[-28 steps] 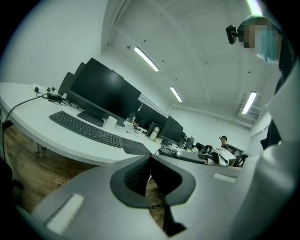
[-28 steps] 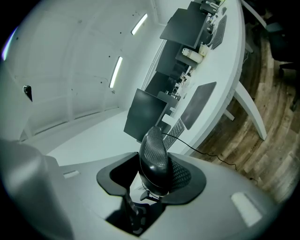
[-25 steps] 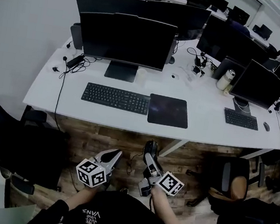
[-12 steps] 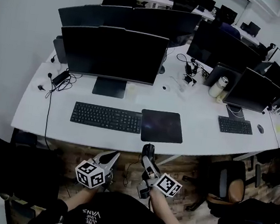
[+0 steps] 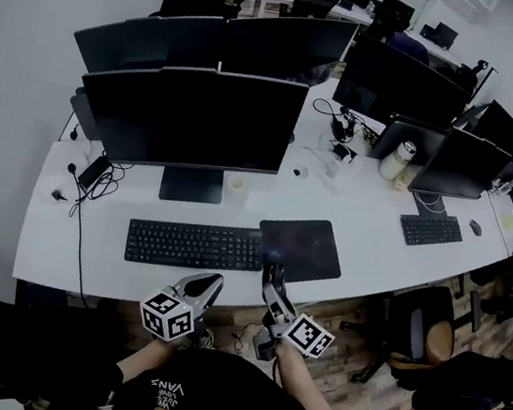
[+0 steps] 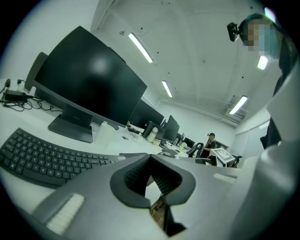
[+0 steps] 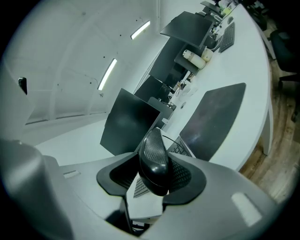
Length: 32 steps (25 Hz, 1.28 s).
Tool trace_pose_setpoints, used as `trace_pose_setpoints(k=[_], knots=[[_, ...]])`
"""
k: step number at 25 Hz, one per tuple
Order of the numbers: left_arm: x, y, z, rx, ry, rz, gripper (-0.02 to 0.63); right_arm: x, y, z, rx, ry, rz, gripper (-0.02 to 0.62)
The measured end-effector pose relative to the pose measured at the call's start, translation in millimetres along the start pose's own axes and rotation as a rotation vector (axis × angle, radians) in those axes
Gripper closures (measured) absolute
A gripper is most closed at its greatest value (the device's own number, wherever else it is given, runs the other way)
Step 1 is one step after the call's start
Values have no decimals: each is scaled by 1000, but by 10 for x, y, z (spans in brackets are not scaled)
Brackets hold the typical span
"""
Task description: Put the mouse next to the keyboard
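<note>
Just off the bench's (image 5: 376,230) near edge, right tongs (image 5: 272,282) are clamping the mouse (image 7: 153,155), apparently mid-carry; left tongs (image 5: 207,287) are hanging open, empty. Next: lowering it beside the keyboard (image 5: 194,245), then releasing.

On the counter (image 5: 88,256), the keyboard (image 5: 194,245) lies before the monitor (image 5: 191,129), with the mouse pad (image 5: 299,249) just beside its right end. At the counter's near edge, the right hand-held gripper (image 5: 272,276) carries the mouse (image 7: 153,161) before the pad's left corner. The left hand-held gripper (image 5: 210,284) sits to its left, before the keyboard's right end.
</note>
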State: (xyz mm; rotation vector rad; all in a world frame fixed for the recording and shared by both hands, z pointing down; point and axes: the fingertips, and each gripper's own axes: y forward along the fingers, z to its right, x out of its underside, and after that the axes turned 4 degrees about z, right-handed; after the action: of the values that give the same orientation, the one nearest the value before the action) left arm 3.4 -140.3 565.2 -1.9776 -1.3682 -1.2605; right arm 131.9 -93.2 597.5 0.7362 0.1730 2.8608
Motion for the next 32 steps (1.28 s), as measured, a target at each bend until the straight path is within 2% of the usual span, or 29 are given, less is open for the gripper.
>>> trace_pose_setpoints(k=[5, 13, 18, 26, 32], knots=[[-120, 129, -210, 48, 11, -18, 604, -47, 267, 79, 42, -14, 35, 418], [-164, 291, -514, 6, -24, -7, 604, -246, 549, 231, 68, -53, 19, 419], [-216, 440, -639, -88, -46, 42, 604, -408, 760, 370, 49, -81, -59, 419], [-217, 768, -529, -208, -80, 110, 604, -633, 1044, 697, 27, -94, -207, 419], [-211, 824, -563, -301, -84, 143, 604, -668, 1256, 958, 34, -88, -299, 419]])
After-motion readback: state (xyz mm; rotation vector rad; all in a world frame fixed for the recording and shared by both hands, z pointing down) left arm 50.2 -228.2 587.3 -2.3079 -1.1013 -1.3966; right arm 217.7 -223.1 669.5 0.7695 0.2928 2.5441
